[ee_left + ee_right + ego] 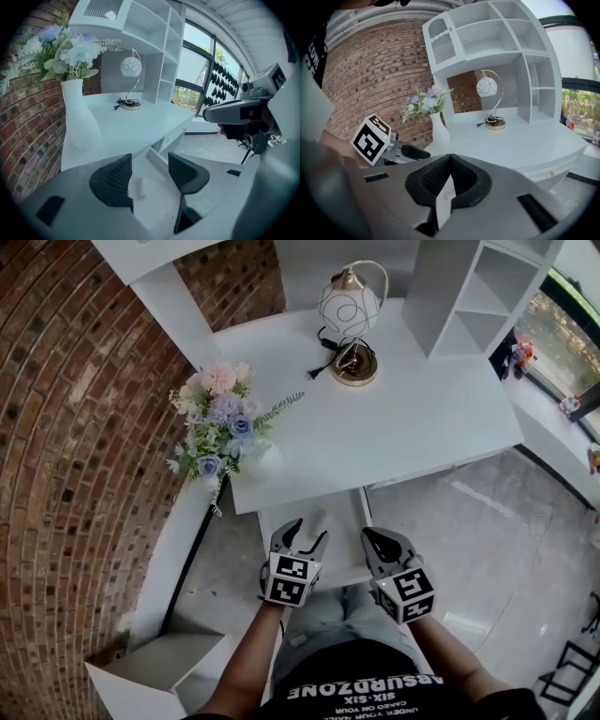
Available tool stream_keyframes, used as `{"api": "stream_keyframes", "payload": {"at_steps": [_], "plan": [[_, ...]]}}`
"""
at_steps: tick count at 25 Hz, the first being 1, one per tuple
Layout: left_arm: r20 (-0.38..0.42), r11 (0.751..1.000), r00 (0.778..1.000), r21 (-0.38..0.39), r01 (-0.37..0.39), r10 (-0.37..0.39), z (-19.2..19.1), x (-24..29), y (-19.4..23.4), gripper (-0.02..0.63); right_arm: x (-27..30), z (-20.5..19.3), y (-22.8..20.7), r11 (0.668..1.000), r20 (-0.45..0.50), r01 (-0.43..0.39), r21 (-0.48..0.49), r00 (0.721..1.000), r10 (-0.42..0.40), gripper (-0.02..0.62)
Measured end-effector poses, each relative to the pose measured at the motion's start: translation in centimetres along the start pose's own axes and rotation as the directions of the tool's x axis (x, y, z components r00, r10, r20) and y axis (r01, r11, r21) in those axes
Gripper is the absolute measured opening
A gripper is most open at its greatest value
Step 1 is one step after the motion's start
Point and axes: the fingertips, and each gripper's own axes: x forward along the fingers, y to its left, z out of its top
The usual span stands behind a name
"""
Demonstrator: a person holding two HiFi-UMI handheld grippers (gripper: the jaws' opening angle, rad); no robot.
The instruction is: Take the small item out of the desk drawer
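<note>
Home study, white desk [394,423], lamp [351,322], flower vase [220,423], brick wall [75,427]

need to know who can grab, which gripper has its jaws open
The left gripper: its jaws stand well apart, while the right gripper has its jaws pressed together.

— Count's in?
— Two claws: left claw [311,529], right claw [371,535]. One counter [422,418], one lamp [349,310], one vase of flowers [77,111], one drawer [342,512].
— Small stuff?
— One small item [139,186] in the drawer, one white sliver [446,197] in my right claw.
</note>
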Motion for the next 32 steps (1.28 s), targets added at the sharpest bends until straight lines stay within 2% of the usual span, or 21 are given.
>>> {"api": "stream_keyframes", "payload": {"at_steps": [11,18,32], "plan": [[-0.112,0.999,0.993,-0.025,0.032,-0.034,-4.1,3.5,1.4,0.227,1.6,-1.1,0.1,1.0,-0.032,0.022,0.02,0.999,-0.021,-0.003],[-0.161,0.999,0.986,-0.014,0.041,-0.042,-5.5,5.9,1.6,0.227,2.8,-1.5,-0.3,0.999,-0.039,0.017,0.03,0.999,-0.016,-0.002],[-0.269,0.998,0.962,-0.057,0.036,-0.05,-9.7,10.6,1.9,0.227,3.9,-2.8,-2.4,0.998,-0.063,0.038,0.047,0.997,-0.035,-0.002]]}}
